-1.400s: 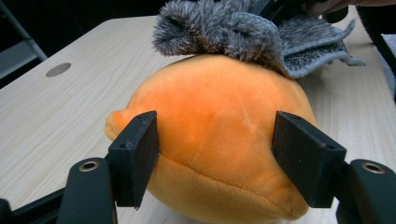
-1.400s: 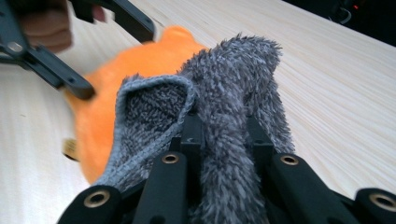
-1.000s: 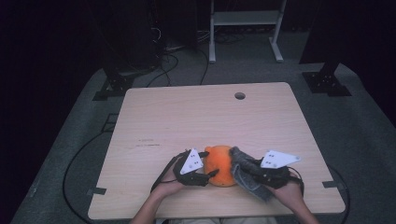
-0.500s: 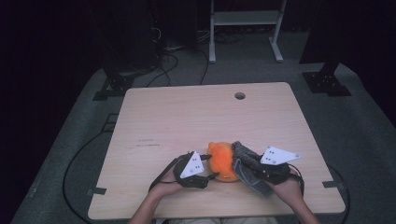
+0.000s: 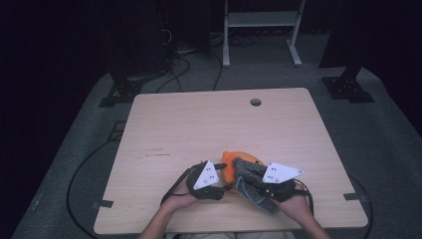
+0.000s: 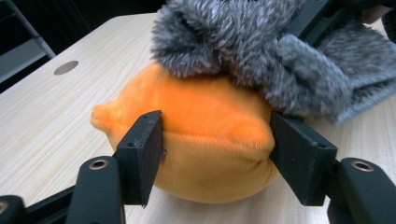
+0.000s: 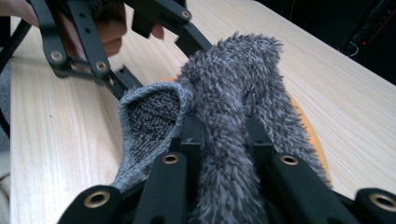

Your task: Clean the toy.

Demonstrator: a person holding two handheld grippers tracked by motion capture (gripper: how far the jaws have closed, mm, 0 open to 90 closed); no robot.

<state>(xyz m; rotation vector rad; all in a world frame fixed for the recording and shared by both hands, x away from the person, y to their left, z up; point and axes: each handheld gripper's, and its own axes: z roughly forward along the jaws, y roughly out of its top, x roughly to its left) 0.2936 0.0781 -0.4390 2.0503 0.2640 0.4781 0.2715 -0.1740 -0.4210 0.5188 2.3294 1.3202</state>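
Left claw (image 6: 217,154) pinching orange plush toy (image 6: 205,135), pads pressed into its two sides after just closing in; toy rests on desk (image 5: 199,124). Right claw (image 7: 224,135) clamped on grey fuzzy cloth (image 7: 233,93), fold nipped between jaws; cloth draped over toy's top, just beyond left claw.

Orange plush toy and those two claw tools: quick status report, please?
Left gripper clamped on orange plush toy, jaws just closed in. Right gripper shut on grey fuzzy sock, draped over toy. Nothing in the way on table.
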